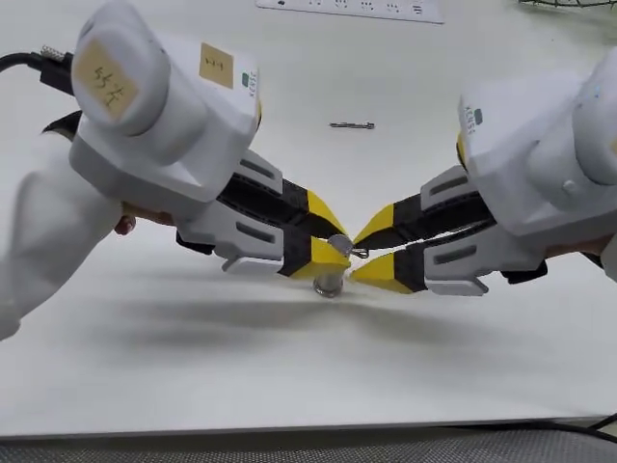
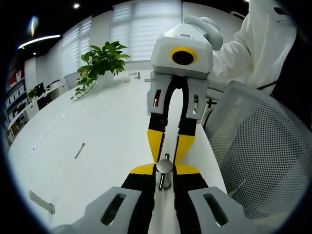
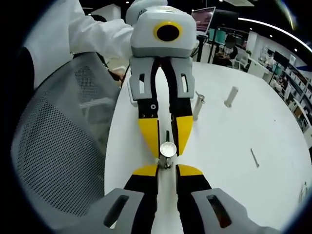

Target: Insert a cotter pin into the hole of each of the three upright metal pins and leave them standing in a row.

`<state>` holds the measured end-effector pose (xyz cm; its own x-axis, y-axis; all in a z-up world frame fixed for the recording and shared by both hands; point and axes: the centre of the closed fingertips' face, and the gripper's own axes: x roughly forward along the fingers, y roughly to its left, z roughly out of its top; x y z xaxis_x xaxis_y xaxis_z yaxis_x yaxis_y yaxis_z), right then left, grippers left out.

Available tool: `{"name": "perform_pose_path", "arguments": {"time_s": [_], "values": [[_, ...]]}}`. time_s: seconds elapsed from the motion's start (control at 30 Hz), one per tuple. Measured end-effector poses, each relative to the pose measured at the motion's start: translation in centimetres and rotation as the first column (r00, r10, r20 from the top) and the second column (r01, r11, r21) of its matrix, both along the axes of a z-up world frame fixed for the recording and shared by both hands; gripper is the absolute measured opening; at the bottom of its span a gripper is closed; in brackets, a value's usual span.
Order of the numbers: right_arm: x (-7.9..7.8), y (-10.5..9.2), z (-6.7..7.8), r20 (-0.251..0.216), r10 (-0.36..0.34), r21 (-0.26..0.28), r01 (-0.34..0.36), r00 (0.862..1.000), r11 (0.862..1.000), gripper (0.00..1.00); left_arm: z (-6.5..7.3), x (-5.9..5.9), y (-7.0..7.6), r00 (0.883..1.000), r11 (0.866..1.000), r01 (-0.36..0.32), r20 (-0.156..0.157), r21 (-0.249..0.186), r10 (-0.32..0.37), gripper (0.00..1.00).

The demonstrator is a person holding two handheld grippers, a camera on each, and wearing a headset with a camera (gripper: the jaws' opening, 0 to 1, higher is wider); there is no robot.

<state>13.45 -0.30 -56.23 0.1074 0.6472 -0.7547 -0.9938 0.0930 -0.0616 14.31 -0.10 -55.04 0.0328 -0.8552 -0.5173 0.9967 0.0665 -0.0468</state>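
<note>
An upright metal pin (image 1: 331, 272) with a round head stands on the white table (image 1: 289, 367), and my left gripper (image 1: 333, 262) is shut on it from the left. My right gripper (image 1: 362, 256) comes in from the right, tip to tip, shut on a small cotter pin (image 1: 359, 253) right beside the pin's head. In the left gripper view the metal pin (image 2: 164, 176) sits between my own yellow jaws, with the cotter pin (image 2: 167, 157) just beyond it. The right gripper view has the pin's head (image 3: 167, 148) straight ahead, and a second upright pin (image 3: 197, 106) farther back.
A thin metal piece (image 1: 352, 125) lies on the table beyond the grippers, with a power strip (image 1: 352, 8) at the far edge. Another cylinder (image 3: 230, 96) lies flat near the second pin. A mesh chair (image 2: 263, 146) stands by the table's edge, and a plant (image 2: 100, 61) is far off.
</note>
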Motion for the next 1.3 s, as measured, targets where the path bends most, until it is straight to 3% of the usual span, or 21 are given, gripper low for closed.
{"name": "perform_pose_path", "arguments": {"time_s": [0.2, 0.63, 0.93, 1.03, 1.2, 1.3], "values": [[-0.1, -0.6, 0.6, -0.015, -0.033, 0.031, 0.033, 0.999, 0.999, 0.00, 0.0, -0.1, -0.1, 1.000, 1.000, 0.000, 0.001, 0.001, 0.000, 0.10], [-0.2, -0.1, 0.6, -0.019, -0.032, 0.045, 0.033, 0.999, 0.998, 0.00, -0.1, 0.0, 0.1, 1.000, 1.000, -0.004, -0.005, 0.005, 0.004, 0.10], [-0.5, -0.3, 0.6, -0.020, -0.032, 0.034, 0.033, 0.999, 0.999, 0.02, -0.1, -0.1, 0.3, 1.000, 1.000, -0.002, 0.021, 0.013, 0.001, 0.10], [-0.6, -0.2, 0.7, -0.025, -0.046, 0.046, 0.047, 0.999, 0.998, 0.04, -0.2, -0.1, 0.9, 1.000, 1.000, -0.026, 0.010, 0.010, 0.026, 0.11], [-0.7, 0.2, 0.9, -0.036, -0.068, 0.063, 0.071, 0.997, 0.995, 0.07, 0.2, -0.4, 1.7, 0.998, 0.998, -0.066, -0.021, -0.022, 0.066, 0.30], [-0.8, 0.4, 1.0, -0.040, -0.081, 0.074, 0.084, 0.996, 0.994, 0.10, 0.3, -1.0, 2.5, 0.994, 0.995, -0.090, -0.063, -0.045, 0.087, 0.41]]}}
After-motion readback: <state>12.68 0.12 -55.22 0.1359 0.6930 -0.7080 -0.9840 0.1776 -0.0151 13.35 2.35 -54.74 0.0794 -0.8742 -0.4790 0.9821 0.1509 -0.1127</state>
